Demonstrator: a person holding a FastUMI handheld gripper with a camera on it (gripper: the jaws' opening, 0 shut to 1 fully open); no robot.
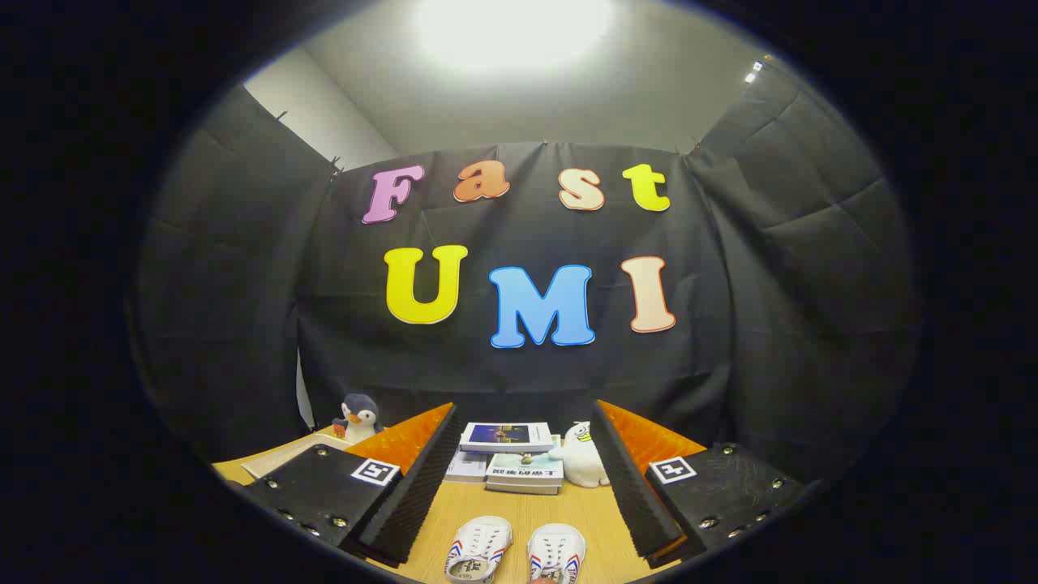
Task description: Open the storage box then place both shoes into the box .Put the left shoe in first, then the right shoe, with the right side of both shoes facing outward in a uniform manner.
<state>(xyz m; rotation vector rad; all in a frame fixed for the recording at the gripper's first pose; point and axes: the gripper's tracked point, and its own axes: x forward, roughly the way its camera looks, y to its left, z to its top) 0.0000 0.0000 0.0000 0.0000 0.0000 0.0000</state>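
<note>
Shoes, a white canvas pair (515,551) on the wooden table (584,507) between the spread, empty fingers of the gripper (519,495), look light and soft, probably best pinched at the heel collar.

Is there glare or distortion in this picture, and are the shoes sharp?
Gripper view: a ceiling light glares white; the fisheye bends the wall's edges; the two shoes, between the fingers of the open gripper, look sharp on the evenly lit table.
</note>
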